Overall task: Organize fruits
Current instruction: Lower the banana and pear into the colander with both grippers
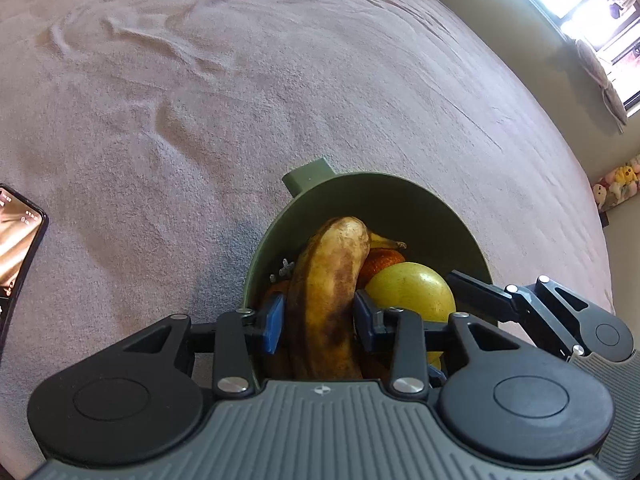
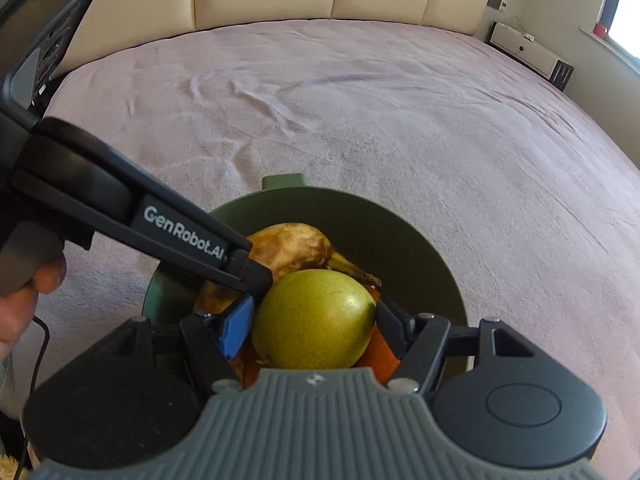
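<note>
We find both tongs inside the green bowl (image 2: 420, 248) on the bed (image 1: 280, 100). The left tongs (image 1: 320, 322) bracket the brown banana (image 1: 332, 292); the right tongs (image 2: 310, 322) bracket the pear (image 2: 314, 318). Contact appears firm, though pads partly hide. Next we judge a steady lift.

Matt green bowl (image 1: 372, 200); fuzzy cloth bedspread (image 1: 200, 100).
</note>
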`<state>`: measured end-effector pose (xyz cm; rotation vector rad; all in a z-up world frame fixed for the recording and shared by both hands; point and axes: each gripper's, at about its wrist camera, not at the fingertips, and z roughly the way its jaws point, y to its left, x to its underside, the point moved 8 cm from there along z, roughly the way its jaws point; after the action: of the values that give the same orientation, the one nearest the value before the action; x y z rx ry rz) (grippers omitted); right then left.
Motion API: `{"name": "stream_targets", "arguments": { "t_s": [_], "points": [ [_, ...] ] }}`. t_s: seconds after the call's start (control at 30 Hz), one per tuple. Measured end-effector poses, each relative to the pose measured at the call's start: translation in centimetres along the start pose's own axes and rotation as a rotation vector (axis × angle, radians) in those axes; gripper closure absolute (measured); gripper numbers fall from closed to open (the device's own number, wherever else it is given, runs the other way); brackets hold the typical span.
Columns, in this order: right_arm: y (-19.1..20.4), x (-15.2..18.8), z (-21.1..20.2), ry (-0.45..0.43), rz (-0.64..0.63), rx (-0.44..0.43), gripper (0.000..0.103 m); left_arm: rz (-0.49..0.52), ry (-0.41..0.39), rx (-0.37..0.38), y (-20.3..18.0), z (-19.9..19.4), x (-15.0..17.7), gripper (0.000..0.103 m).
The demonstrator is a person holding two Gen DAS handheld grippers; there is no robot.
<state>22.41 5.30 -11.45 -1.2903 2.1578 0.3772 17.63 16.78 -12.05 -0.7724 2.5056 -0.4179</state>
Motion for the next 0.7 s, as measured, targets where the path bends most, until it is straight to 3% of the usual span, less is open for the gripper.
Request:
{"name": "stream_targets", "arguments": {
  "t_s": [0.43,0.7],
  "points": [
    [1.3,-0.4,1.2,0.047,-0.110,-0.057,0.039,0.065,-0.017,-0.109,0.2,-0.4,0.0,0.061],
    [0.2,-0.3,1.7,0.096,-0.042,-0.113,0.041,0.048,-0.022,-0.099,0.4,-0.4,-0.1,0.061]
  ]
}}
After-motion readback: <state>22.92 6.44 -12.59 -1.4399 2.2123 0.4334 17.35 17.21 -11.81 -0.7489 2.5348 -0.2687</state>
